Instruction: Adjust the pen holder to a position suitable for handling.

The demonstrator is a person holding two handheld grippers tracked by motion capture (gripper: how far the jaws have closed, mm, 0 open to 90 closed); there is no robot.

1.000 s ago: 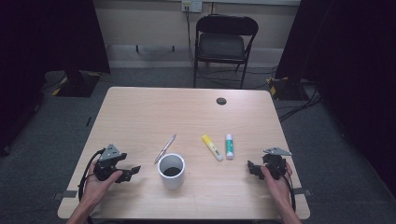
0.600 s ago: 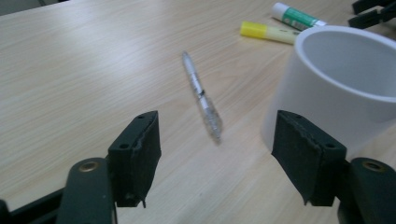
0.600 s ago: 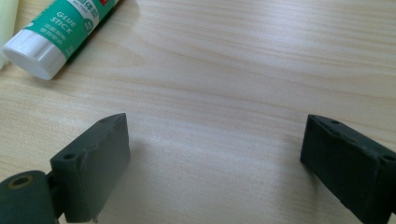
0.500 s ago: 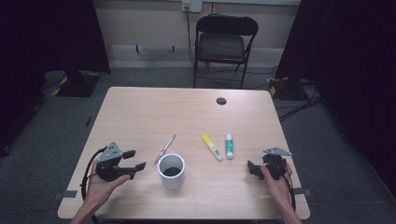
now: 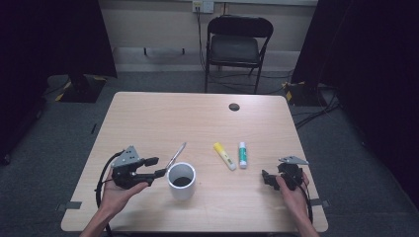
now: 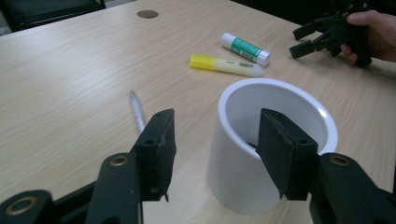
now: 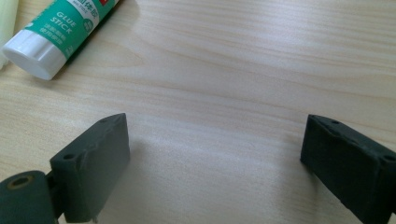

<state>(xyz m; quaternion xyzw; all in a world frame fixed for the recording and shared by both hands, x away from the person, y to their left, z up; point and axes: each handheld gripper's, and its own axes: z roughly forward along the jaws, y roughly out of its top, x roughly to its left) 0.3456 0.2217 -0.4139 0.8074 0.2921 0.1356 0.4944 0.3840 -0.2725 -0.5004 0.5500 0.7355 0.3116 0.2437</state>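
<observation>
The person is bringing the left gripper (image 5: 157, 167) in toward the white cup (image 5: 182, 180), which is standing upright near the front middle of the table (image 5: 148, 113), and its jaws have just been closing while standing apart with nothing pressed between them. In the left gripper view the cup's near wall is sitting just ahead of the gap, one jaw seeming to line up outside the wall and the other over the rim. To do this well, I would say the hand should be straddling the wall squarely, one pad inside and one outside, and squeezing gently so the cup is not tipping or skidding into the silver pen (image 5: 177, 154) lying just behind it. The right gripper (image 5: 267, 178) is resting low at the front right, jaws wide apart over bare wood, holding nothing. Counting things: one cup, one pen, one yellow highlighter (image 5: 224, 155), one glue stick (image 5: 242, 154) lying beside it, two grippers, one dark round cap (image 5: 233, 106) set into the tabletop, and one folding chair (image 5: 237, 47) waiting beyond the table.
</observation>
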